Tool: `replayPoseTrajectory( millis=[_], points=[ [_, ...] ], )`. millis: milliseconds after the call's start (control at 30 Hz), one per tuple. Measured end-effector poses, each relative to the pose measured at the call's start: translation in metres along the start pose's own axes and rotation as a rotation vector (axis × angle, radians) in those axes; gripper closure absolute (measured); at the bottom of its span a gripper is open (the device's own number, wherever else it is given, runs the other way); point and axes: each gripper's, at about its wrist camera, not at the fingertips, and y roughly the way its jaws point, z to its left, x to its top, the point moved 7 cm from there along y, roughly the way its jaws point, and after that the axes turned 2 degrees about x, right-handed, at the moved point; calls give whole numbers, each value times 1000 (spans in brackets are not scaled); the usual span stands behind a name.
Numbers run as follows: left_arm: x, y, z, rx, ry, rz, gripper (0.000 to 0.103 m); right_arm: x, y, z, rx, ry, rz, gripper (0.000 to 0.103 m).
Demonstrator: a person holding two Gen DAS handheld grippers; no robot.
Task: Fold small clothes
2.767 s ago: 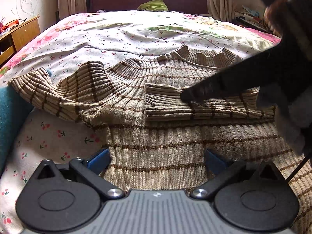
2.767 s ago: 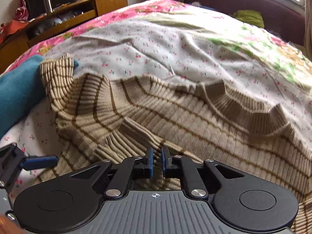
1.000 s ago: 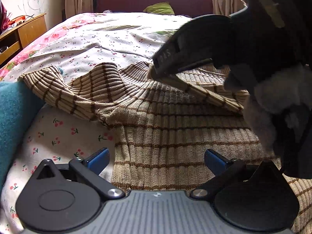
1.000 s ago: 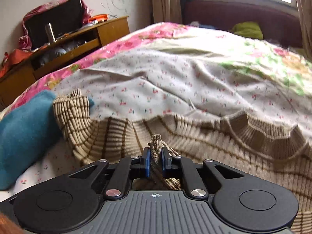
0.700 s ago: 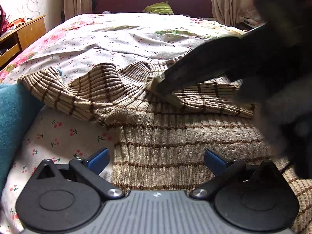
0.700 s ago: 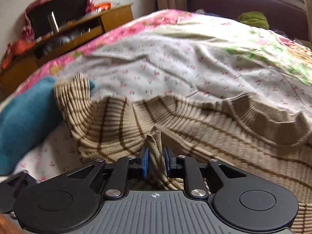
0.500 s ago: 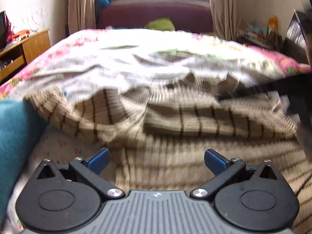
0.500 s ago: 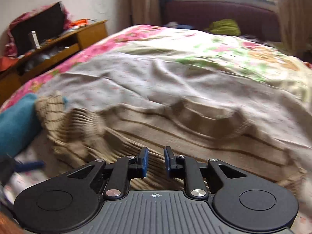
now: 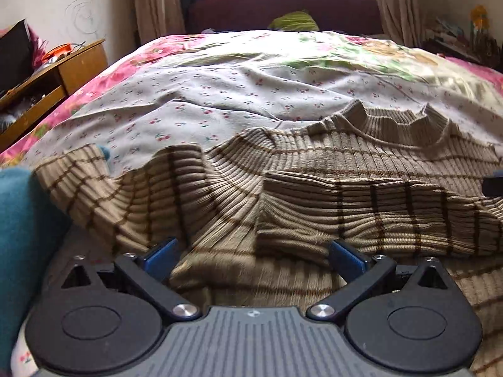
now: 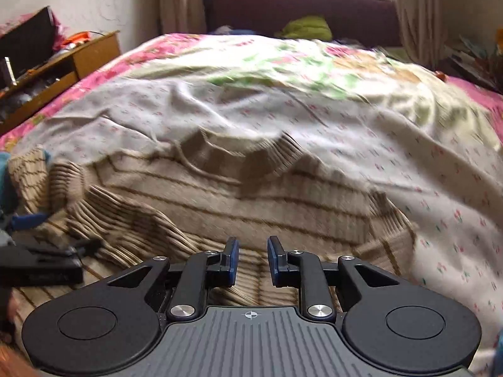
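- The ribbed striped sweater (image 9: 314,169) lies flat on the flowery bedspread (image 9: 220,94), one sleeve (image 9: 377,213) folded across its chest, the other sleeve (image 9: 103,188) flung out toward a teal cloth (image 9: 19,235).
- Soft, stretchy knit, probably light and floppy, so I'd pinch that loose sleeve by its cuff.
- Left gripper (image 9: 253,256) is spread wide, holding nothing.
- Right gripper (image 10: 251,260) is opening, nothing between its pads.
- No containers around.

Bedspread (image 9: 220,94) beyond sweater (image 9: 314,163) open, unobstructed.
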Motion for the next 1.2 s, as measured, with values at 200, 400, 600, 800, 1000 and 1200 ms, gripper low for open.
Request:
replayPoseTrajectory(
  millis=[200,400,600,800,1000,1200],
  points=[
    [-20,-44,36,-31,-158,-17,0,60,-10,105,196,-186,-42,80],
    [-17,-57,82,51,-261,-100,0,95,11,238,381,-394,9,76],
    [-22,-44,114,77,-342,-69,0,110,54,339,452,-568,97,75],
    [-27,-32,133,48,-428,-36,0,111,101,402,498,-608,208,67],
    [-30,-27,137,27,-469,-17,0,100,139,419,380,-589,268,92],
    [-27,-31,126,41,-417,-53,0,122,104,383,355,-497,170,96]
  ],
)
